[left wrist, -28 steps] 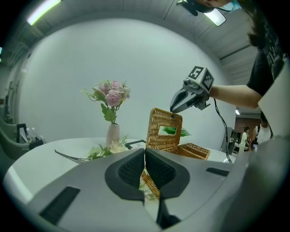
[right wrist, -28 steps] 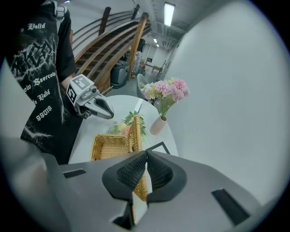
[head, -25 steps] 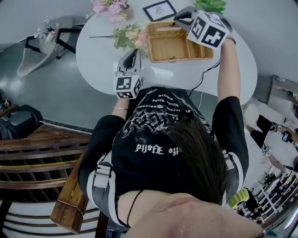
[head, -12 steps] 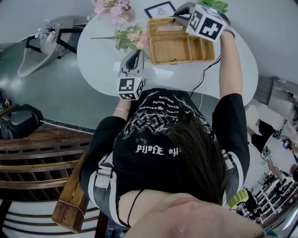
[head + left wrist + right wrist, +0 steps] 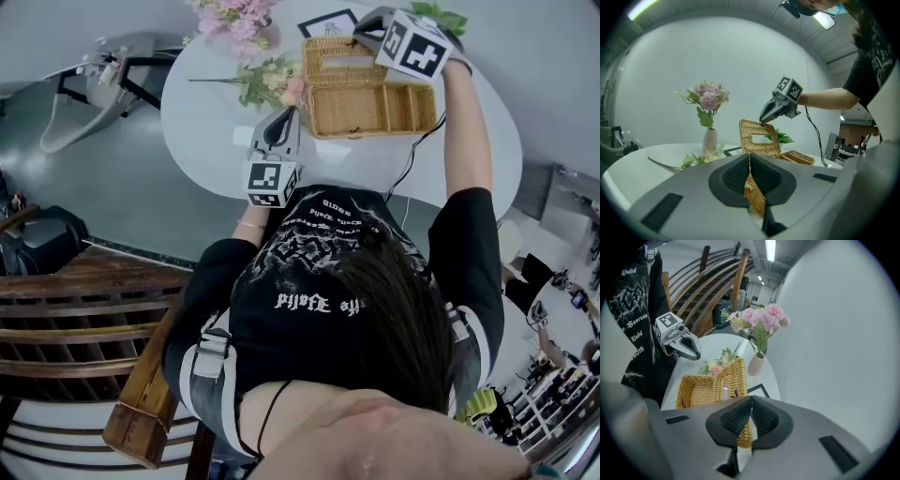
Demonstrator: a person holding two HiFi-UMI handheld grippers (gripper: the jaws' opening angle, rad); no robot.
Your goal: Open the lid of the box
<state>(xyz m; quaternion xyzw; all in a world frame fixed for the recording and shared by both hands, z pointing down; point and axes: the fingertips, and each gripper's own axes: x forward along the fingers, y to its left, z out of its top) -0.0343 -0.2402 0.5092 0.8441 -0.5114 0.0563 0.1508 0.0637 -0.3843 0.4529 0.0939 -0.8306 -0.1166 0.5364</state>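
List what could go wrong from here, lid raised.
1. The right gripper pinches the lid only at its top edge; the wicker could slip from the jaws and the lid fall shut.
2. The left gripper hangs clear of the box, so nothing braces it; the pull may drag or tip it.
3. The framed card stands close behind the lid; swinging further back could knock it.

The box (image 5: pixel 370 133) and its lid (image 5: pixel 761 147) are woven tan wicker, rough and matt. The table (image 5: pixel 211 122) is white and smooth with a soft sheen. The left gripper (image 5: pixel 749 158) and right gripper (image 5: pixel 751 401) have matt grey plastic shells, and their pads (image 5: pixel 733 176) are black and finely ribbed. The vase (image 5: pixel 709 140) looks smooth and pale. At the head view's lower left, the stairs (image 5: pixel 94 309) are glossy brown wood. The shirt (image 5: pixel 309 309) is black printed cloth.
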